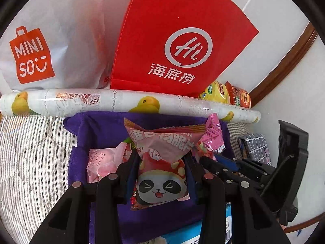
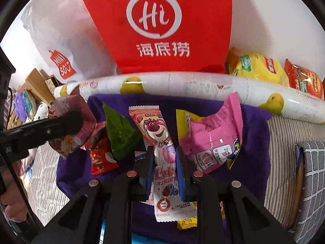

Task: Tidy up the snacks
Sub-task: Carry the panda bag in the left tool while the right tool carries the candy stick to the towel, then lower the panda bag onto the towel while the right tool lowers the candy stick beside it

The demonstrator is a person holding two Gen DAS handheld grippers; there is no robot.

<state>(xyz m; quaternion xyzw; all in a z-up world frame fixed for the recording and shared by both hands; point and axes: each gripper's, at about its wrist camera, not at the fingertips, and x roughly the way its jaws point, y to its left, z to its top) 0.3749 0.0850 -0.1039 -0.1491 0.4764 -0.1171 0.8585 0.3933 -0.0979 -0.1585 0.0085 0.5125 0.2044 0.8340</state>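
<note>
Each camera rides just behind its own claw, looking steeply down and forward — close over the purple cloth bin [image 1: 105,134]. Both views share the red paper bag [image 1: 174,40], the fruit-print roll [image 2: 182,85] and the bin — the left wrist view from further left.

We are holding a pink panda snack packet [image 1: 161,172] clamped in the left gripper [image 1: 161,170] at lower centre, over the purple cloth bin [image 1: 97,134], the red bag [image 1: 172,40] standing above.

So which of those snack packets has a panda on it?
The pink crinkly packet clamped between the left jaws, with a smiling panda face. The right jaws' white wrapper shows a bear instead.
</note>
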